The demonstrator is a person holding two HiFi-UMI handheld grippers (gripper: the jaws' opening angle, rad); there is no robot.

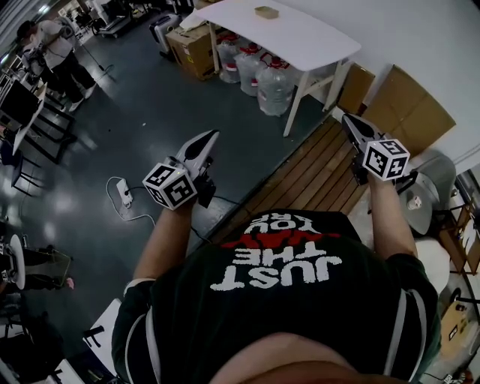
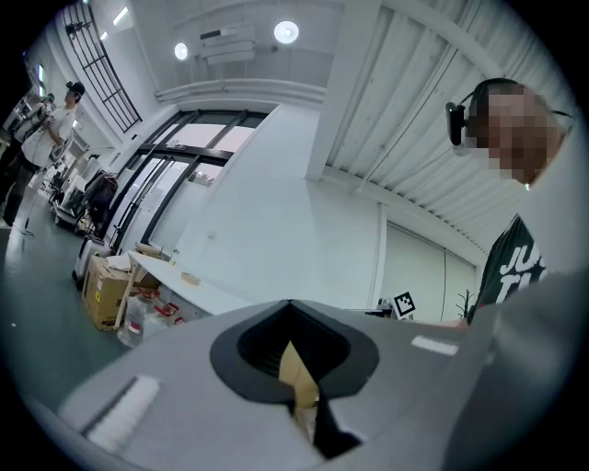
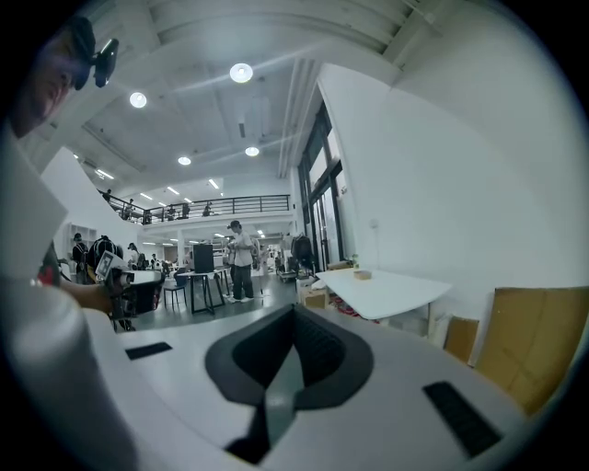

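I hold both grippers up in the air in front of me, neither touching anything. My left gripper (image 1: 211, 137) is shut and empty, its jaws meeting in a point above the dark floor. In the left gripper view the left gripper (image 2: 290, 304) aims at a white wall and a white table (image 2: 198, 285). My right gripper (image 1: 348, 118) is also shut and empty, above a wooden slatted platform (image 1: 311, 172). Seen in its own view, the right gripper (image 3: 294, 309) faces a large hall and the white table (image 3: 386, 290).
A white table (image 1: 300, 37) with a small brown box (image 1: 266, 12) stands ahead. Water jugs (image 1: 274, 88) and a cardboard box (image 1: 193, 49) sit under it. Cardboard sheets (image 1: 409, 111) lean at the right wall. A power strip (image 1: 124, 193) lies on the floor. A person (image 1: 52, 46) stands far left.
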